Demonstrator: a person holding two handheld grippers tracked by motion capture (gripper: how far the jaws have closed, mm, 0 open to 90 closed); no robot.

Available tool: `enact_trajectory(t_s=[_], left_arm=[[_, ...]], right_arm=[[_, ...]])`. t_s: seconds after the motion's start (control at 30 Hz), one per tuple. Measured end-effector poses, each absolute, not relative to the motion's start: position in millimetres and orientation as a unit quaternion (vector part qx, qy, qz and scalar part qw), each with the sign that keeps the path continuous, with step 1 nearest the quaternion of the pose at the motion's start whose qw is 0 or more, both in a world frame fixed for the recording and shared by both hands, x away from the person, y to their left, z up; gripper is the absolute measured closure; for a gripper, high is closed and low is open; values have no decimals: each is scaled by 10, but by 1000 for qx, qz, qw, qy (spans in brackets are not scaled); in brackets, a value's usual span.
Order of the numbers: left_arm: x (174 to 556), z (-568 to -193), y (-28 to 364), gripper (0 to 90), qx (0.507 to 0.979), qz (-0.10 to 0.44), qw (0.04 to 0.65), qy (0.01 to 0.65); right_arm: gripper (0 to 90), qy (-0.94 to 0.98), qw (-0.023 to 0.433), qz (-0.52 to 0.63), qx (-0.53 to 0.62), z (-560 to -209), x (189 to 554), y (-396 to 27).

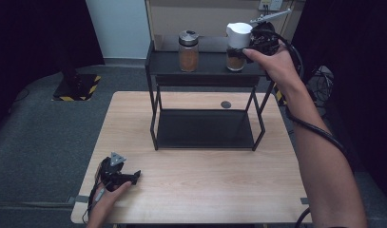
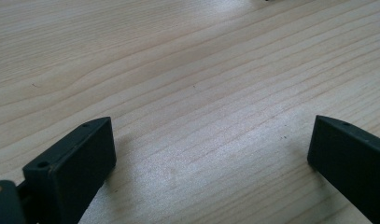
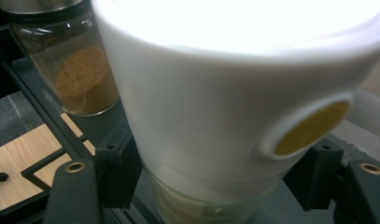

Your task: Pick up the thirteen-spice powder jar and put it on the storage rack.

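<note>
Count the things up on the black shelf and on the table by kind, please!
Glass spice jars with brown powder: 2, one silver-lidded, one white-lidded
Black metal two-tier shelf racks: 1
Hand-held black grippers: 2, left, right
Total: 5

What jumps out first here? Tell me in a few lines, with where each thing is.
The right gripper, reached far out to the top shelf of the black rack, is clamped on a white-capped jar standing at the shelf's right end. A second jar with a metal lid and brown powder stands to its left on the same shelf. The left gripper rests on the table near its front left corner, jaws wide apart with nothing between them.
</note>
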State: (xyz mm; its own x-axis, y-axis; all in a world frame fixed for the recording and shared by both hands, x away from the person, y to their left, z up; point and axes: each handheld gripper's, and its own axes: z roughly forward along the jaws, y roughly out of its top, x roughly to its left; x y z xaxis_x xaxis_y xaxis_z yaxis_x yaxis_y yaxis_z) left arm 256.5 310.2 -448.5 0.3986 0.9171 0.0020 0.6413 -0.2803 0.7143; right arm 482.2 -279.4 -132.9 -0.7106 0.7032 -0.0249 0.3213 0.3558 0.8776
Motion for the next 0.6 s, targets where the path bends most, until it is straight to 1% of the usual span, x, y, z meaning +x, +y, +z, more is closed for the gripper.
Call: enact_trajectory(t_s=[0.23,0.27,0.4,0.6], left_arm=[[2565,-4485,3102,0,771,213,323,505],[2565,-4485,3102,0,771,213,324,505],[2565,-4485,3102,0,771,213,323,505],[2565,-4485,3102,0,771,213,324,505]], right_arm=[[275,799,202,464,325,-1343,4829,-2789],[243,799,207,463,323,-1343,4810,-2788],[179,802,221,455,318,-1329,4758,-2795],[101,801,227,459,312,-1309,4614,-2897]])
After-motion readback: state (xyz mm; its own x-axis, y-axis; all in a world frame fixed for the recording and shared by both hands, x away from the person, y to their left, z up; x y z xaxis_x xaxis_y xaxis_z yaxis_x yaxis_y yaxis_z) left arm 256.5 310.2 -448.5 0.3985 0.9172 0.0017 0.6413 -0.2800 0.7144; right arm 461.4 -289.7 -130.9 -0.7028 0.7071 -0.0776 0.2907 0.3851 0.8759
